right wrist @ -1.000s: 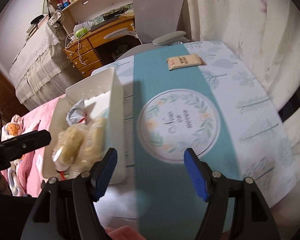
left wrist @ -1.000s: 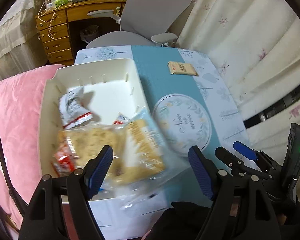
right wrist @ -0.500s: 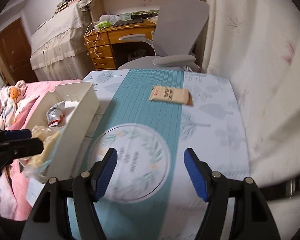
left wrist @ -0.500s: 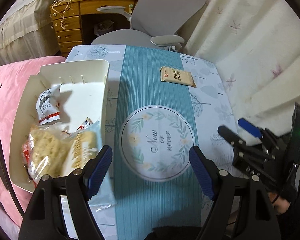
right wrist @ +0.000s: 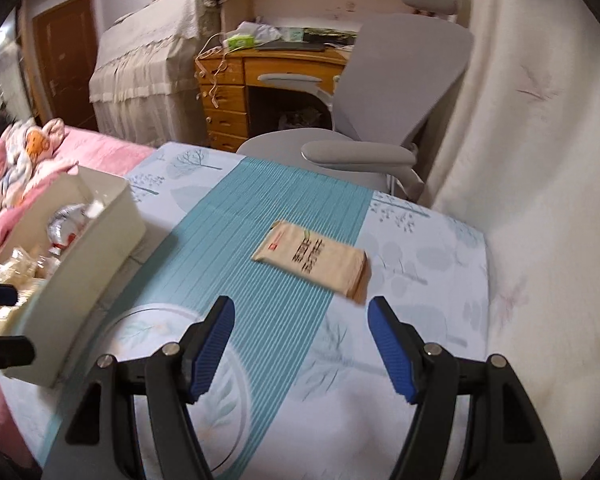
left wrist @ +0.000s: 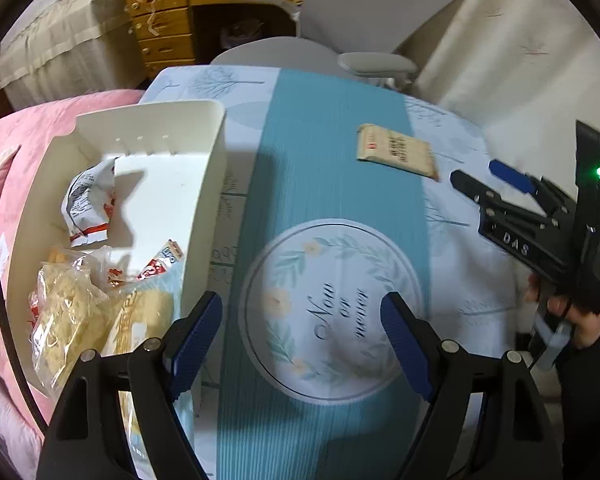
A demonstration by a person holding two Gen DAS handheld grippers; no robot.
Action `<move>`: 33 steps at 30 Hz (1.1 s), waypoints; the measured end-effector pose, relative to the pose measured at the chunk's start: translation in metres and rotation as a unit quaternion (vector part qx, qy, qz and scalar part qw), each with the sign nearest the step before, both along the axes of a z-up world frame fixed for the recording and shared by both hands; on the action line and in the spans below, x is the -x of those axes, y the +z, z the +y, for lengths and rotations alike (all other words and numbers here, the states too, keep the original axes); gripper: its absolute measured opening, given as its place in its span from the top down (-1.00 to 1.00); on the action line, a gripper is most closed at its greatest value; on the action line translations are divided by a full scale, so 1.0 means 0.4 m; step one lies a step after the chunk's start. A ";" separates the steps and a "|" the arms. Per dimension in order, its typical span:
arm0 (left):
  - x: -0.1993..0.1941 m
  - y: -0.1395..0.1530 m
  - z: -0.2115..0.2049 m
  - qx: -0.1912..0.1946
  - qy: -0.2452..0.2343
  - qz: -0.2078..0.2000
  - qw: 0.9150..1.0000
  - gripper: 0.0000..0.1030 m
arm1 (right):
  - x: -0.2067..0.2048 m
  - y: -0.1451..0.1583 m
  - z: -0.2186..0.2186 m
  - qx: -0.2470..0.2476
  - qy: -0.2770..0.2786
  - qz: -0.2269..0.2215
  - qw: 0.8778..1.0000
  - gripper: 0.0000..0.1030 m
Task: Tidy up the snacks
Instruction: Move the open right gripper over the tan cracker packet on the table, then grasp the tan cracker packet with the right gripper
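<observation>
I have swung both tools off the white bin (left wrist: 204,184) and across the table (right wrist: 440,264); my left hand-held gripper (left wrist: 302,336) has just been opening, jaws wide with nothing between; my right hand-held gripper (right wrist: 302,344) gapes empty too; the beige snack packet (right wrist: 312,260) lies at twelve o'clock of it, on the teal runner (right wrist: 260,240).
</observation>
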State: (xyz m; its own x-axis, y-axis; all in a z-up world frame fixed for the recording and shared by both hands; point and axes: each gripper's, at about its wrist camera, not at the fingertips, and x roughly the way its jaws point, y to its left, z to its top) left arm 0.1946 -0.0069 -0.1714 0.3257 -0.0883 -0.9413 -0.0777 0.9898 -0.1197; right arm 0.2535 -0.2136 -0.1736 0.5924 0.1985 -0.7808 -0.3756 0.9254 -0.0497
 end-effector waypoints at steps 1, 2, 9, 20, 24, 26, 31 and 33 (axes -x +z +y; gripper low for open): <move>-0.008 -0.010 0.002 -0.008 0.006 0.002 1.000 -0.56 | -0.019 -0.012 0.003 0.005 0.007 0.000 1.000 -0.35; -0.014 -0.018 0.006 -0.014 0.012 0.003 1.000 -0.56 | -0.041 -0.027 0.009 0.011 0.016 -0.001 1.000 -0.35; -0.035 -0.059 0.000 -0.044 0.032 0.009 0.998 -0.57 | -0.173 -0.139 0.042 0.059 0.066 0.004 0.996 -0.49; -0.044 -0.066 -0.020 -0.062 0.025 0.001 0.998 -0.57 | -0.283 -0.252 0.089 0.107 0.149 0.045 0.982 -0.67; -0.048 -0.054 -0.012 -0.060 0.030 -0.007 0.998 -0.57 | -0.299 -0.257 0.097 0.101 0.160 0.054 0.980 -0.71; -0.046 -0.045 -0.009 -0.061 0.031 -0.011 0.998 -0.57 | -0.313 -0.260 0.096 0.089 0.158 0.065 0.981 -0.71; -0.038 -0.024 0.004 -0.059 0.040 -0.016 0.997 -0.57 | -0.344 -0.270 0.083 0.043 0.136 0.109 0.984 -0.65; -0.034 -0.015 0.006 -0.056 0.043 -0.019 0.997 -0.57 | -0.343 -0.267 0.085 0.042 0.124 0.108 0.985 -0.51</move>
State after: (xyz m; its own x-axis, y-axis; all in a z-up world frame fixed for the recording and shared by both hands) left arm 0.2082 -0.0043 -0.1772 0.3636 0.0470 -0.9304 -0.1597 0.9871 -0.0125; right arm 0.3908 -0.1796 -0.2802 0.3521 0.2462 -0.9030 -0.6001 0.7997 -0.0159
